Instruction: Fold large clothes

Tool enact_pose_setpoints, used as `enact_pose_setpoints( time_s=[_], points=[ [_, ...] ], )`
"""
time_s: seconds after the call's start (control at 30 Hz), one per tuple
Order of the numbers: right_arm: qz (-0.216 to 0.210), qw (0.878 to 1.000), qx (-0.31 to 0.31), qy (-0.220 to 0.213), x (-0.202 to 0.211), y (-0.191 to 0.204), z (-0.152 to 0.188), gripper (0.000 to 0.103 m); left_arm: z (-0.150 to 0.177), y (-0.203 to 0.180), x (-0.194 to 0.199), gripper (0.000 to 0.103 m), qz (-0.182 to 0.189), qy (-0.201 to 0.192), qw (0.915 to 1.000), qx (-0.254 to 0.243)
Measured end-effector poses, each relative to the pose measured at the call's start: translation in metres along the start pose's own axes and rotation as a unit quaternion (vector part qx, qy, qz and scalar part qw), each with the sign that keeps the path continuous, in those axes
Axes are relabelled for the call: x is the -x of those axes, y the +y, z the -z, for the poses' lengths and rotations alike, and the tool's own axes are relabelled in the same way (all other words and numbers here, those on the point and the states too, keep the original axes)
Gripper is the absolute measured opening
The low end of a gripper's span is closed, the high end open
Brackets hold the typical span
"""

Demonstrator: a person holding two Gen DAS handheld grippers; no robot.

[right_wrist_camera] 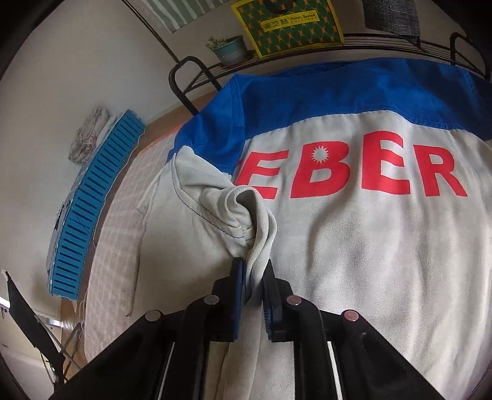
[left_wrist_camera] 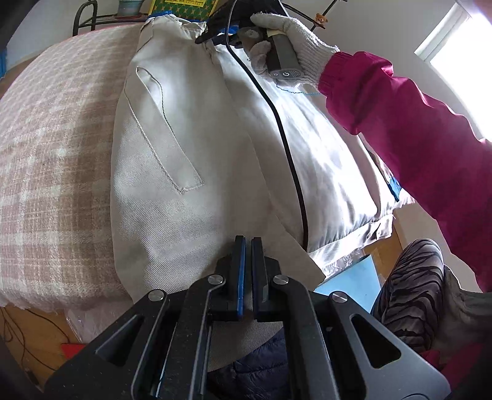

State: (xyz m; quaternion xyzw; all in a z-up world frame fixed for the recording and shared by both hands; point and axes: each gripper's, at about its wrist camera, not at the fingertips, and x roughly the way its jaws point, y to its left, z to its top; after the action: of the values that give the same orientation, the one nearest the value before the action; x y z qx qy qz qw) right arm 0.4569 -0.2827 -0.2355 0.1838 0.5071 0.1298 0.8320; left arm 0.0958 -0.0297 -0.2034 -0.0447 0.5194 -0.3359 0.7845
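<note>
Work jacket (right_wrist_camera: 353, 246) lies back-up on a pink-and-white checked cloth (left_wrist_camera: 52, 184), cream body with a blue yoke (right_wrist_camera: 307, 92) across the top. Red block print "EBER" (right_wrist_camera: 347, 172) runs across the back under the yoke, a white sunburst inside the B; first letter is cut off at 9 o'clock by a bunched sleeve (right_wrist_camera: 221, 209), so the full word can't be read. Yellow-edged green box (right_wrist_camera: 286, 24) on the wire rack (right_wrist_camera: 399, 43) at 12 o'clock reads "Asian Sweet" beside characters too small to make out. Right gripper (right_wrist_camera: 253, 277): jaws nearly closed, blue pads pinching a gathered fold of the cream sleeve, cloth rising out of the jaws toward 12 o'clock. Left gripper (left_wrist_camera: 248, 255): jaws fully together, sitting at the jacket's near edge with cream cloth under and behind the tips; whether any fabric is caught between the pads I can't tell. In the left wrist view a stitched pocket welt (left_wrist_camera: 166, 132) shows at 10 o'clock, a black cable (left_wrist_camera: 276, 129) crosses the cloth, and a gloved hand (left_wrist_camera: 286, 40) with a magenta sleeve (left_wrist_camera: 415, 138) holds the other tool at 1 o'clock. Bare checked cloth lies open at 9 o'clock of the jacket; its hem overhangs the surface edge at 4 o'clock. Blue slatted panel (right_wrist_camera: 89, 203) stands along the wall at 9 o'clock.
</note>
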Motion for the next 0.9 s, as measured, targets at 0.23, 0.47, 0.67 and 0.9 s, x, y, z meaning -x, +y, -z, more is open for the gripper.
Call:
enact_pose_setpoints(
  time_s=[0.23, 0.47, 0.67, 0.9],
  points=[
    [-0.069, 0.998, -0.001, 0.01, 0.069, -0.008, 0.045, 0.039, 0.002, 0.014, 0.033, 0.001, 0.027, -0.016, 0.9991, 0.027],
    [-0.097, 0.994, 0.044, 0.021, 0.145, 0.007, 0.145, 0.044, -0.014, 0.036, 0.077, 0.001, -0.029, -0.066, 0.9971, 0.026],
    [-0.121, 0.989, 0.051, 0.066, 0.158, 0.023, 0.236, 0.059, -0.036, 0.058, 0.069, 0.001, -0.043, -0.064, 0.9959, 0.047],
    [-0.124, 0.981, 0.056, 0.135, 0.126, 0.033, 0.305, 0.055, -0.034, 0.057, 0.031, 0.001, -0.042, -0.016, 0.998, 0.044]
  ],
)
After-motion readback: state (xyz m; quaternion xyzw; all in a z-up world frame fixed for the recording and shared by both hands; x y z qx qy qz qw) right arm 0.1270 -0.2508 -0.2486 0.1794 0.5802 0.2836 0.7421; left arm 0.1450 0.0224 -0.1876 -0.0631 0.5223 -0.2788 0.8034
